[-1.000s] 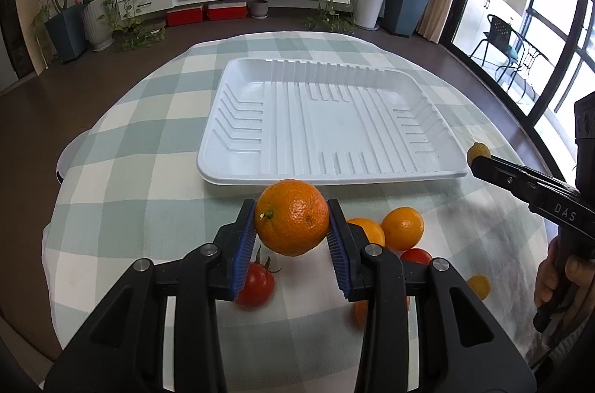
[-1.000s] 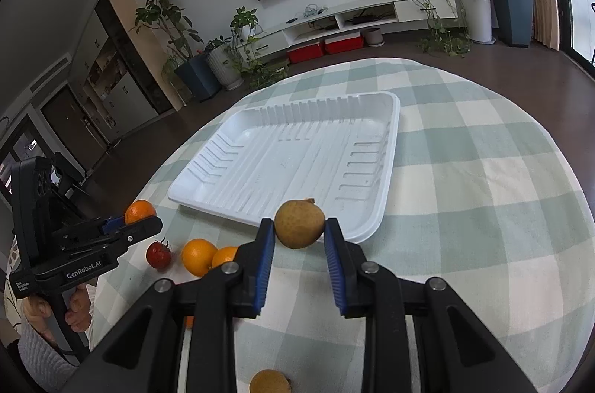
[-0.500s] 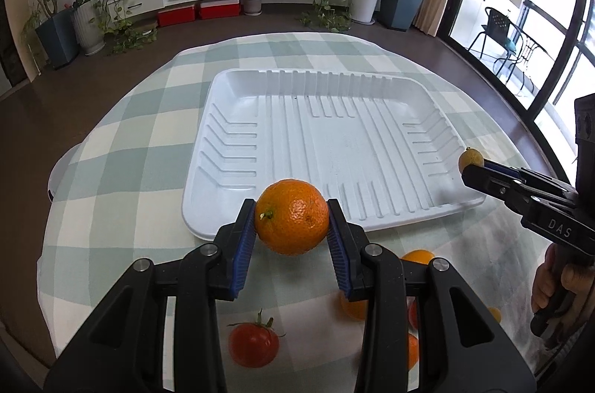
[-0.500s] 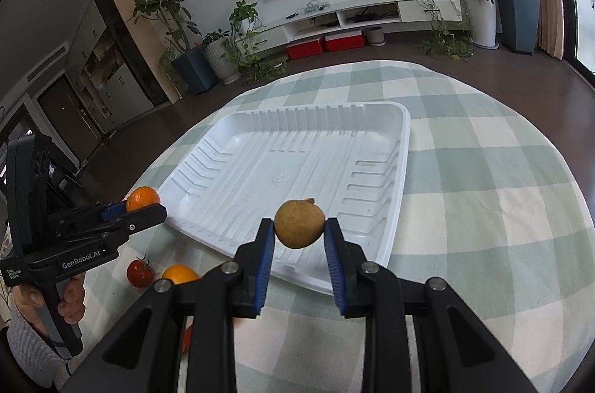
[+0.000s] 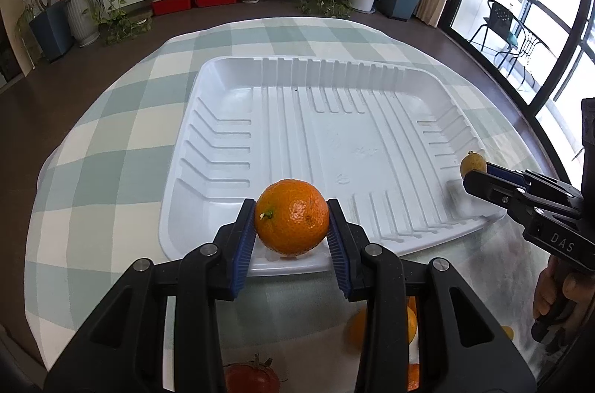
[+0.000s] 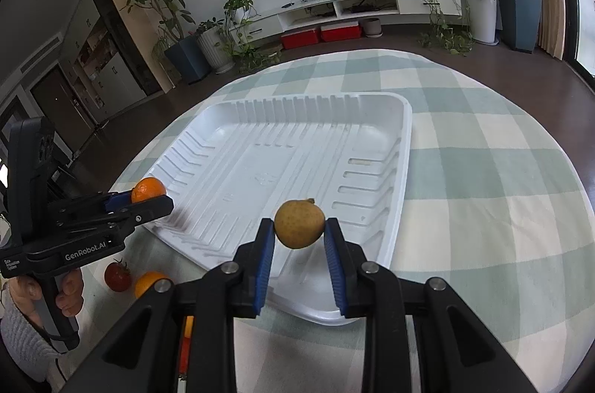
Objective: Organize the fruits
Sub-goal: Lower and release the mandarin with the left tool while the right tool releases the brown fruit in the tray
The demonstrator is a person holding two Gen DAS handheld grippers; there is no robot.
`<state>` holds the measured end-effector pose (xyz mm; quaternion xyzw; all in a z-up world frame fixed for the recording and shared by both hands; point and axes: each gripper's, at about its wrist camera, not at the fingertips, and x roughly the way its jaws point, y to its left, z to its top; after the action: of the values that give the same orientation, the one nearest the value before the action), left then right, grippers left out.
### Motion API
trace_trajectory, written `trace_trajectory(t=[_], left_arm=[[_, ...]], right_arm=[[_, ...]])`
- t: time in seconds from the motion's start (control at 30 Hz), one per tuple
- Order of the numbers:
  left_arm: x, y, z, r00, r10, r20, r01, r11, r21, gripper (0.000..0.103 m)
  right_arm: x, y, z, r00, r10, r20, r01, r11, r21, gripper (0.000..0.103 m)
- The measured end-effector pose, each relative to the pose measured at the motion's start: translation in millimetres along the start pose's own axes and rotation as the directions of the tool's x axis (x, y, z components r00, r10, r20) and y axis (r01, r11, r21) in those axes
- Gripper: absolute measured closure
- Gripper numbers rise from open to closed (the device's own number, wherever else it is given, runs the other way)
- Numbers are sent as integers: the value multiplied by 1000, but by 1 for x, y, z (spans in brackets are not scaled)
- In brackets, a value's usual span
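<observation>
Black grippers, blue ribbed fingers (image 5: 243, 244), silver screws, grey knit sleeve (image 6: 22, 337)

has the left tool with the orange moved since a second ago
Yes. The left tool has carried the orange forward, from short of the white tray to over its near rim, leaving the tomato behind.

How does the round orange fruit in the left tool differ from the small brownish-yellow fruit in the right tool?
The round orange fruit is bright orange with dimpled skin; the small brownish-yellow fruit is dull tan and smoother. The orange fruit fills the gap between the left tool's pads; the brownish one looks smaller in the right tool. Both are clamped, held over the near edge of the white ribbed plastic tray.
</observation>
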<state>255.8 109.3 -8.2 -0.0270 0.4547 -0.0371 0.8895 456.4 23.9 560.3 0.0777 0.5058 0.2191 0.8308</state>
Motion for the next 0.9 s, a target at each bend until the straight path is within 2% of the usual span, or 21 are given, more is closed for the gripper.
trace_trajectory(t=[0.43, 0.53, 0.9], left_arm=[[14, 5, 2, 1000, -25, -8, 24, 999, -31, 67], [12, 5, 3, 1000, -28, 1, 28, 999, -38, 58], [-8, 2, -1, 999, -15, 45, 16, 999, -32, 58]], right_arm=[[4, 4, -2, 999, -34, -9, 34, 999, -26, 71], [3, 5, -2, 999, -37, -2, 37, 999, -31, 67], [-8, 10, -1, 999, -39, 34, 40, 998, -49, 64]])
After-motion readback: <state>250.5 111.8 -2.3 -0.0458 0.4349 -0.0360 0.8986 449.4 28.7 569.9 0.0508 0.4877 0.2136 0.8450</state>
